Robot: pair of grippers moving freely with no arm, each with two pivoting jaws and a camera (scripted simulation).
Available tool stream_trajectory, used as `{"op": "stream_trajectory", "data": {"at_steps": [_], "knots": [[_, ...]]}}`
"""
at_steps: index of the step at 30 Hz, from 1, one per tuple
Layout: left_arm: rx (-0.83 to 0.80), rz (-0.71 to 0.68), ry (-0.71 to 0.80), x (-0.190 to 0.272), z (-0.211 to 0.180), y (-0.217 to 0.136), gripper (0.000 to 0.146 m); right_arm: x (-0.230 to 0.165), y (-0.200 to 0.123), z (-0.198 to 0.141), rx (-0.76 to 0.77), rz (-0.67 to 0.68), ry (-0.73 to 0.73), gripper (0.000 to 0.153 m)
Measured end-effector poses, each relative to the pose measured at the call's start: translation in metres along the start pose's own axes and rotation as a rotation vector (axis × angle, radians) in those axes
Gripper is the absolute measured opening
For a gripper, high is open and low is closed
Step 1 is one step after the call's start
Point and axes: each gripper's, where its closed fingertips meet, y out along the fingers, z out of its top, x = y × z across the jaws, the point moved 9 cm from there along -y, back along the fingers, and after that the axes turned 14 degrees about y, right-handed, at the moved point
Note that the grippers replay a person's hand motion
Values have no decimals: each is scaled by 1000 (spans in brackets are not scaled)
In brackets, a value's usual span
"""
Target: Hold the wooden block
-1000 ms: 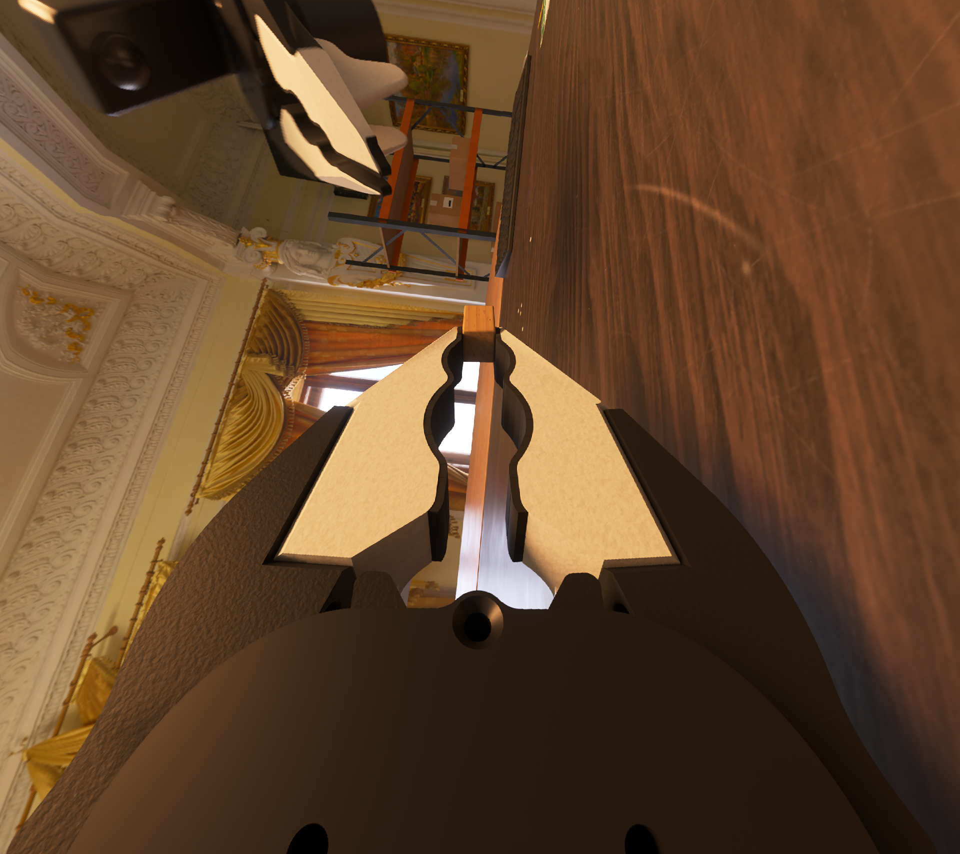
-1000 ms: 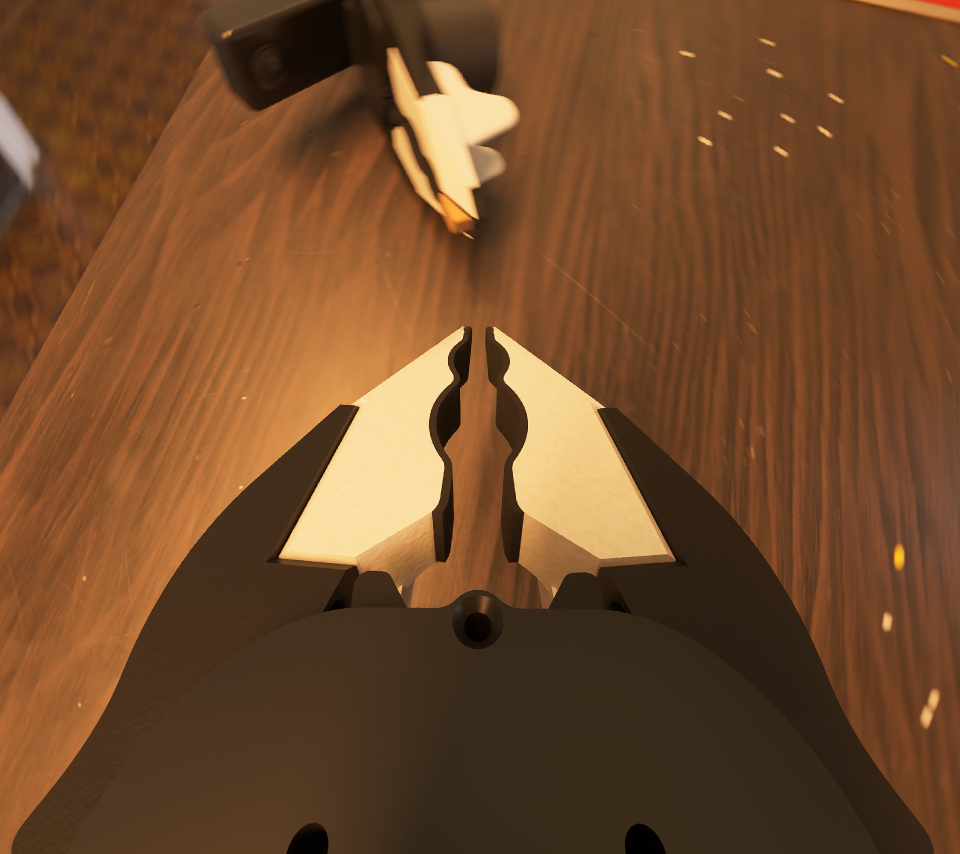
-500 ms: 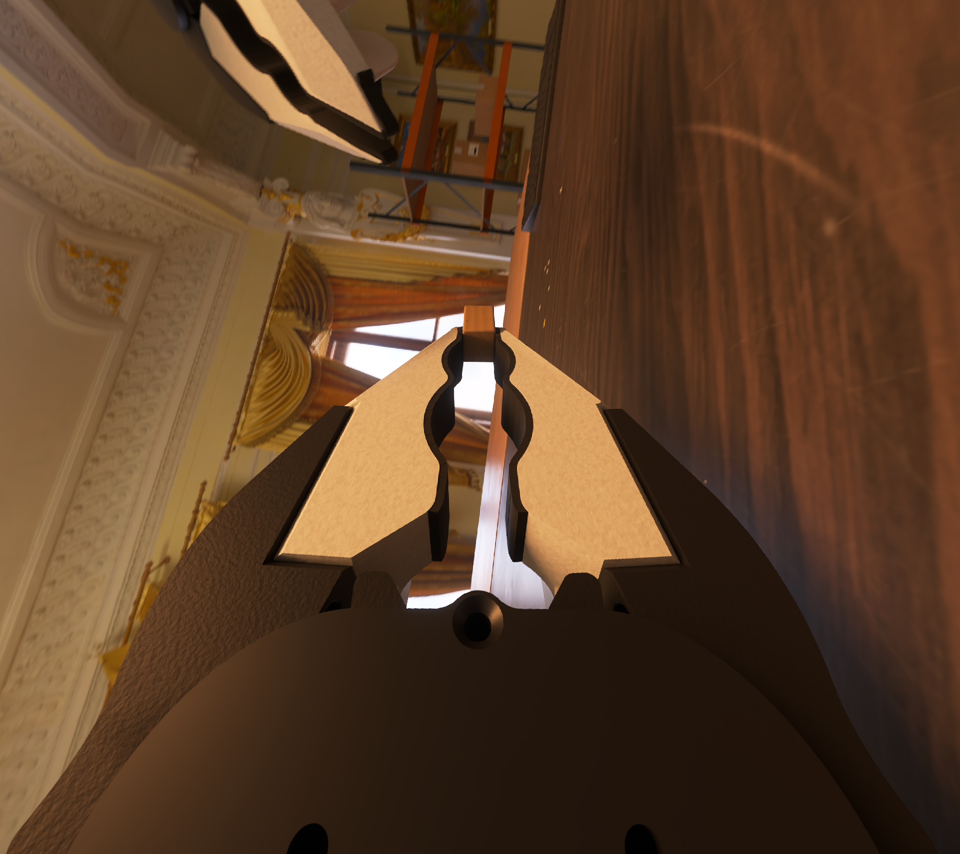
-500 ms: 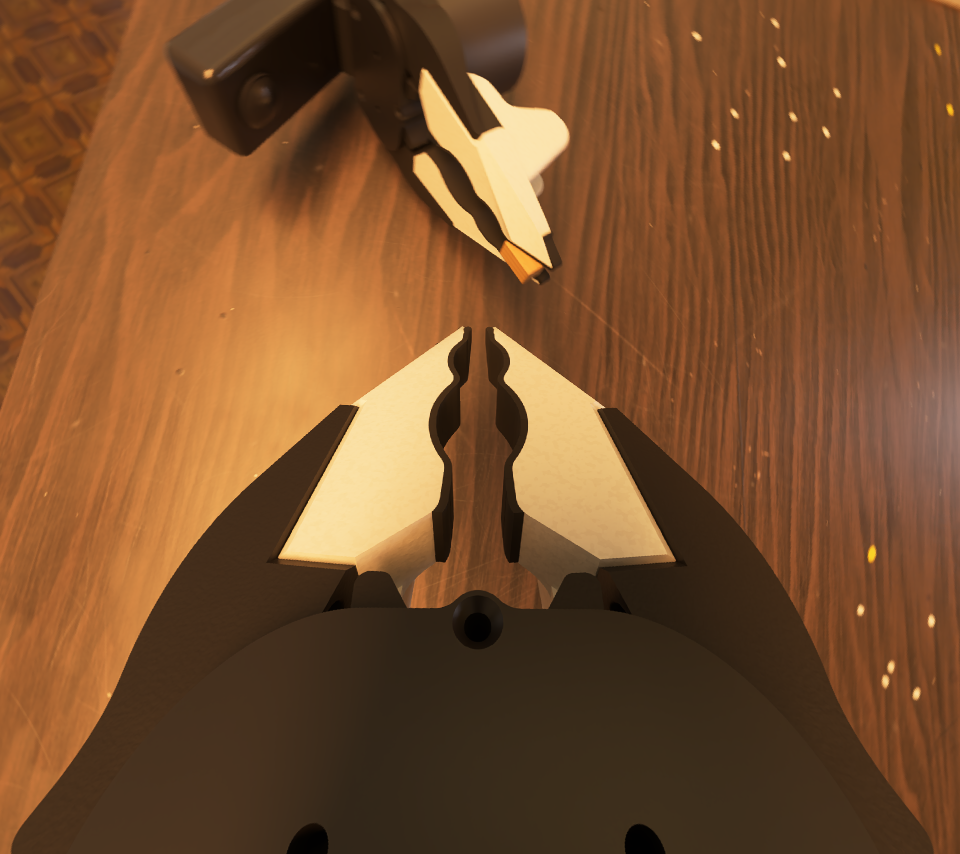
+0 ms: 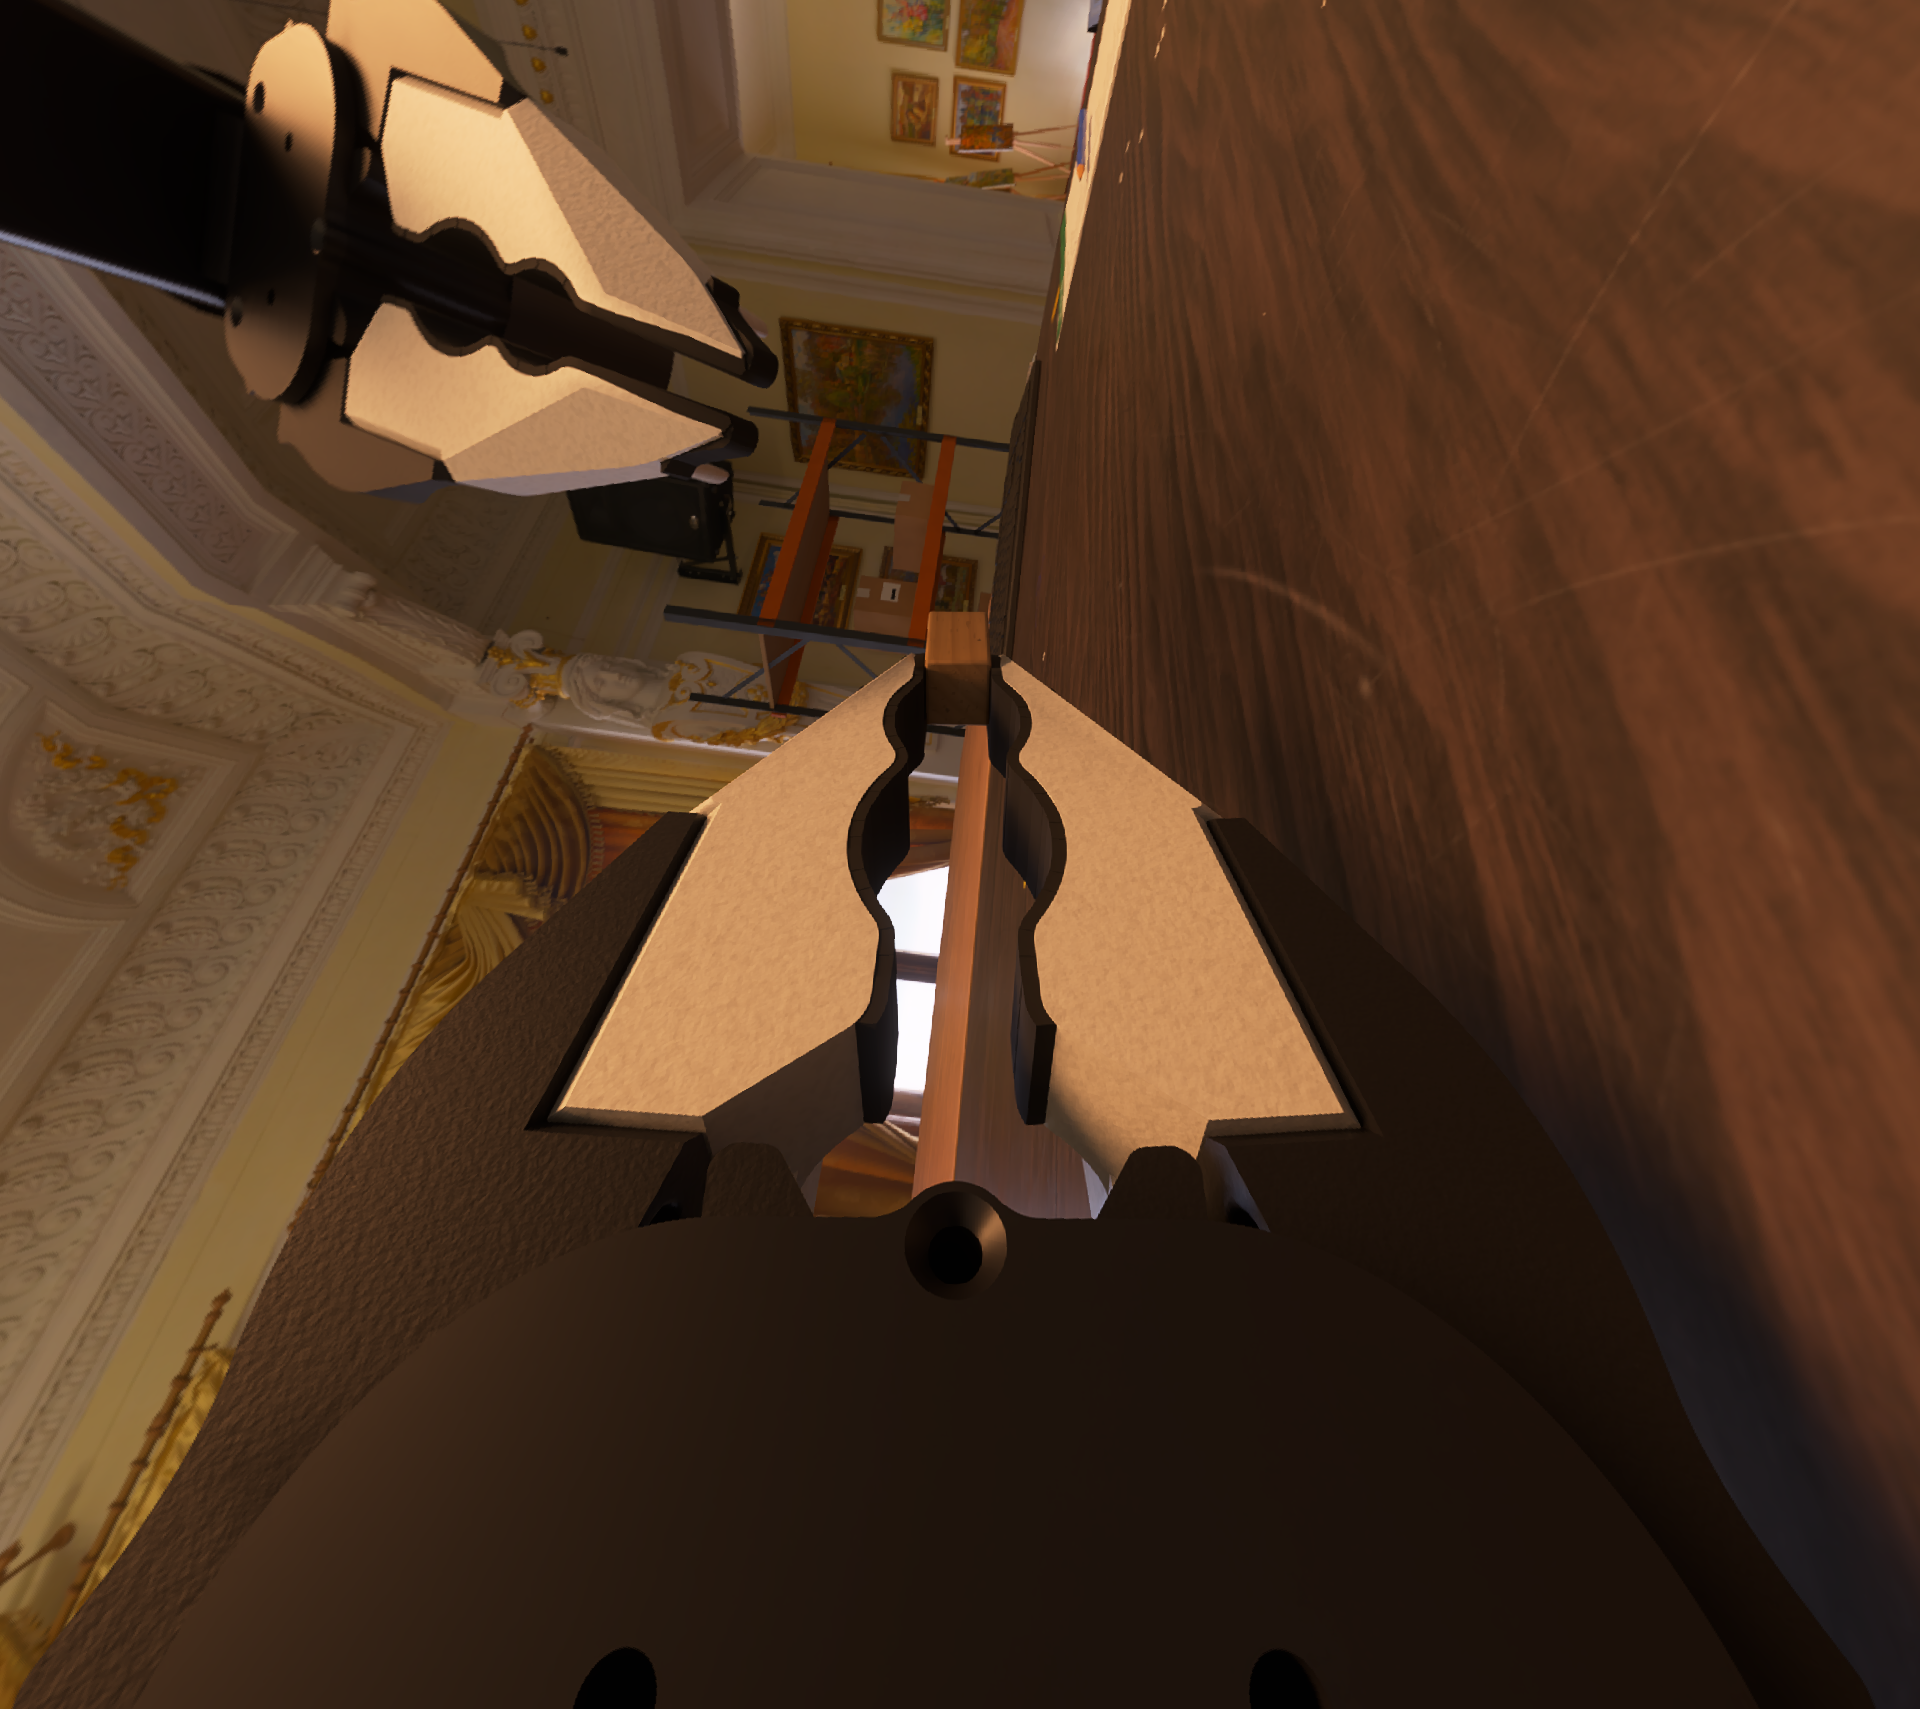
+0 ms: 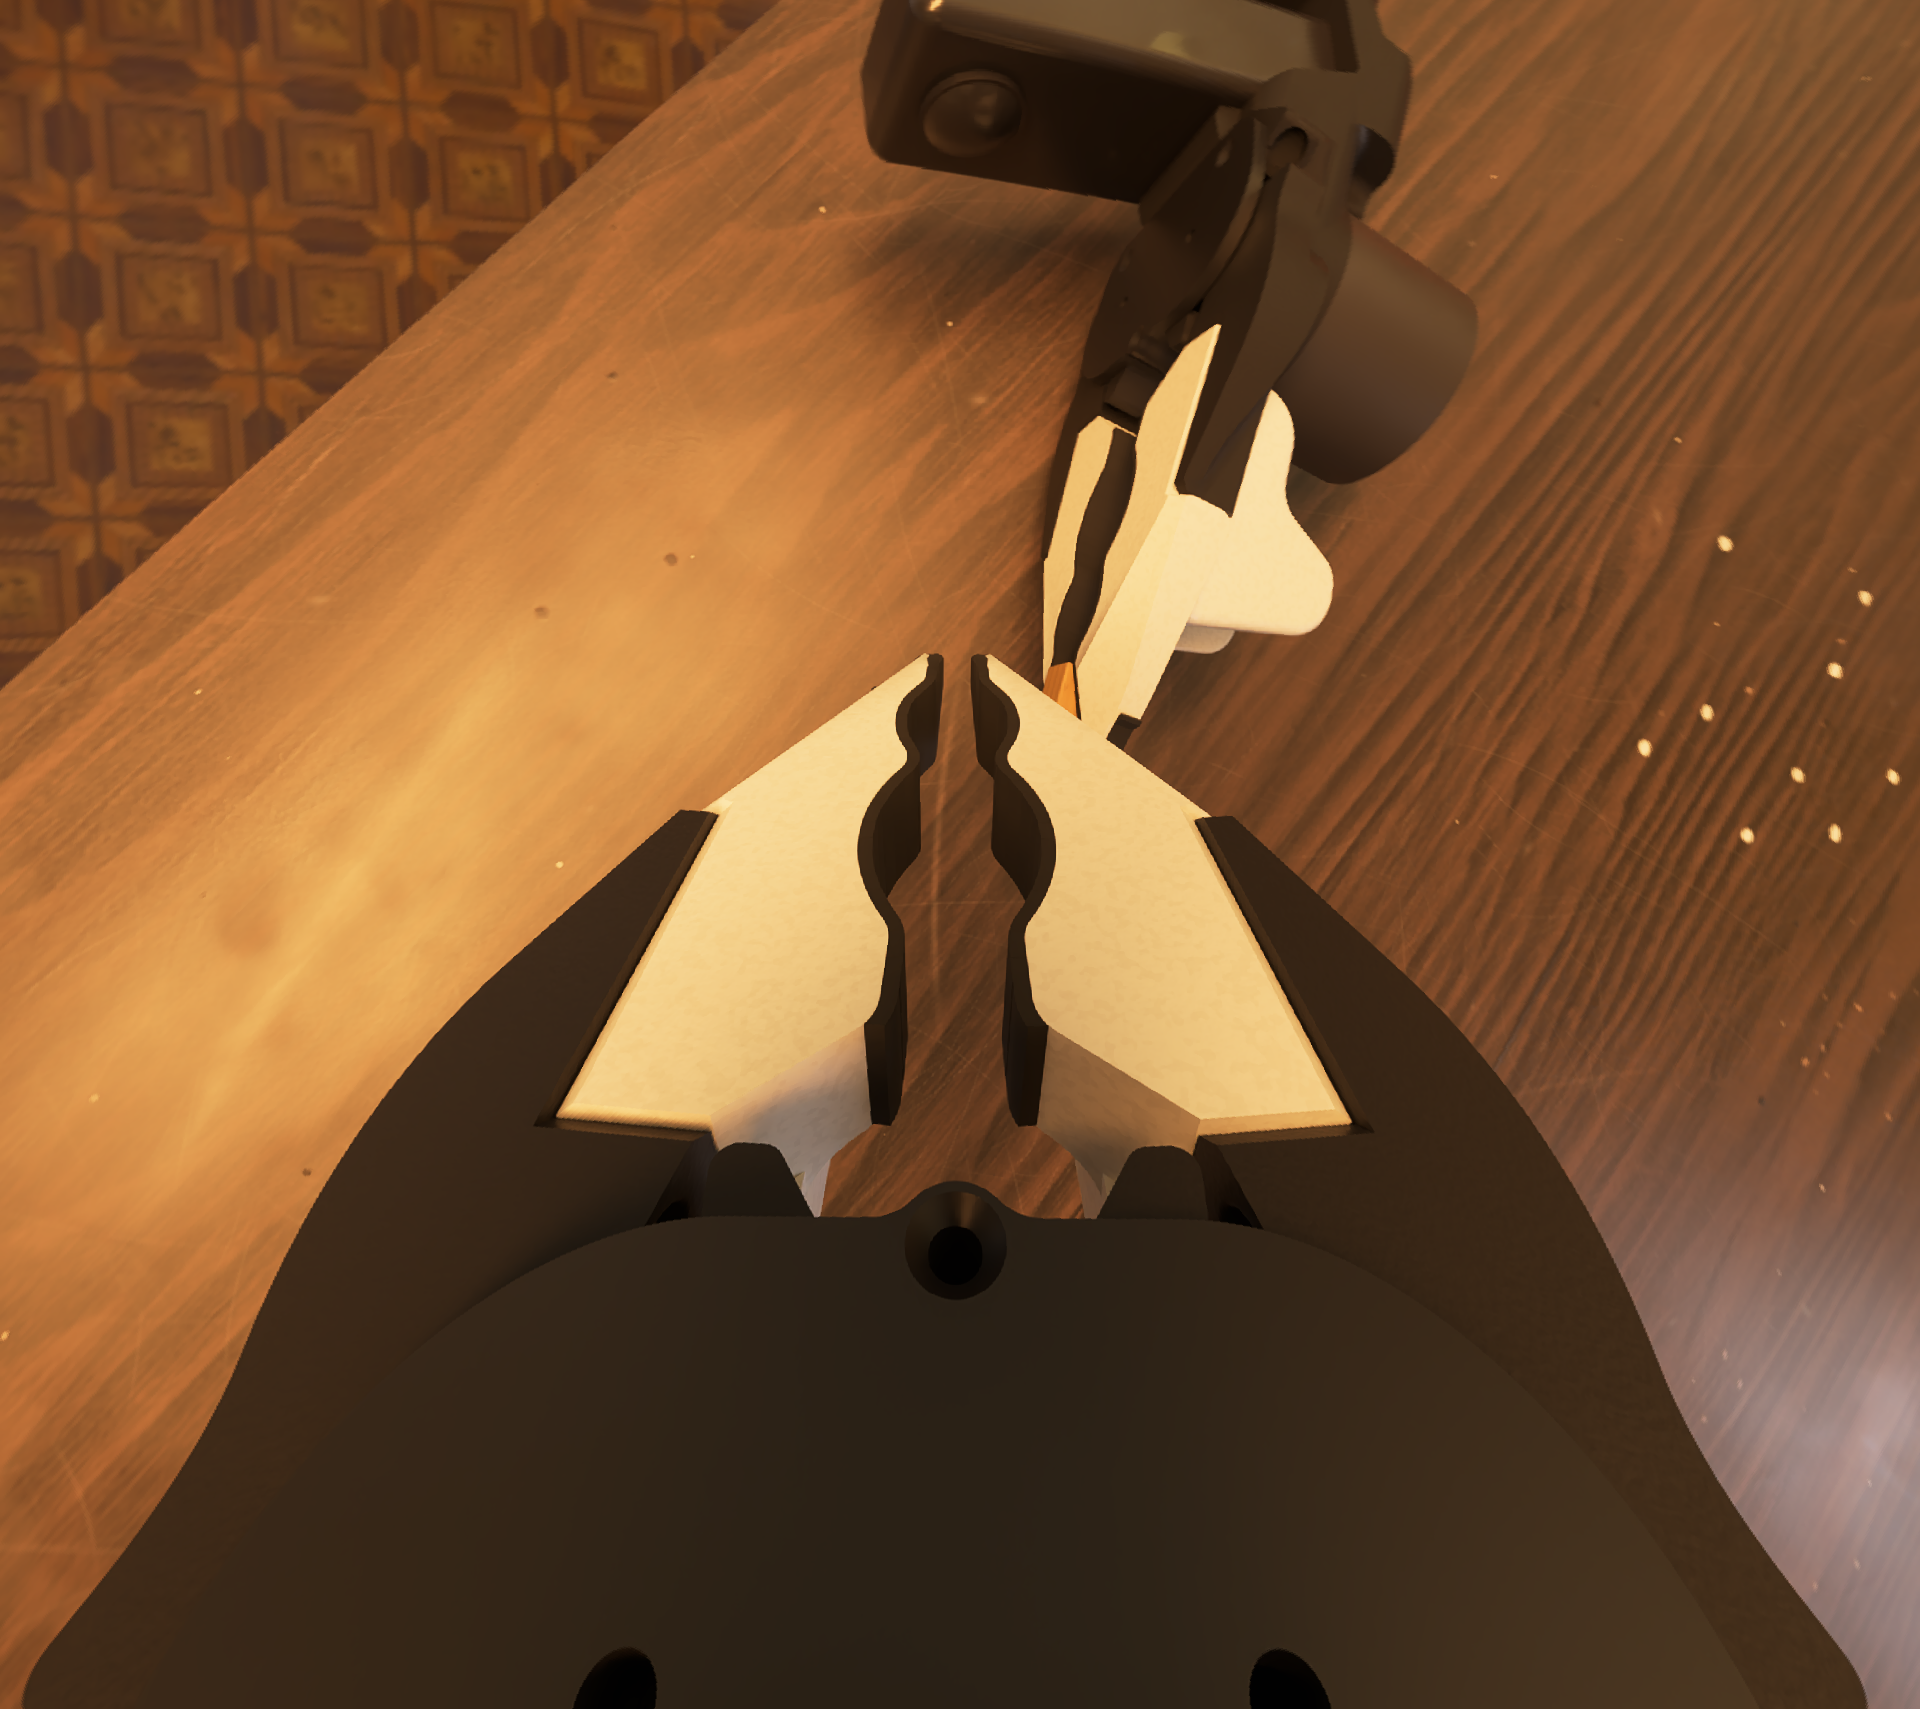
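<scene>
Left gripper (image 5: 954, 672) is pinching the block (image 5: 956, 660) right at its tips, small wooden end poking out past them. It's held just above the table (image 5: 1507, 516), near the long edge that drops to the patterned floor (image 6: 260, 101). Right gripper (image 6: 956, 672) has nothing in it, fingers nearly together with a thin slit between them, tips just beside the block (image 6: 1060, 683), not touching as far as I can tell.

left wrist view: sitting on the left gripper (image 5: 954, 672), tipped sideways, skimming low beside the table (image 5: 1507, 516), looking out into the room | right wrist view: sitting on the right gripper (image 6: 956, 672), looking down at the table (image 6: 520, 724) from close above | both showing: each other's gripper, same tabletop
</scene>
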Motion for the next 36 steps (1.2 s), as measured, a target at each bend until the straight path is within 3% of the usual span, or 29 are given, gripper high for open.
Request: {"op": "stream_trajectory", "data": {"at_steps": [17, 36], "knots": [[121, -5, -115, -6, 6, -3, 10, 3, 7, 13, -73, 156, -168, 5], [163, 2, -97, -8, 13, -5, 10, -3, 25, 24, -132, 253, -275, 5]]}}
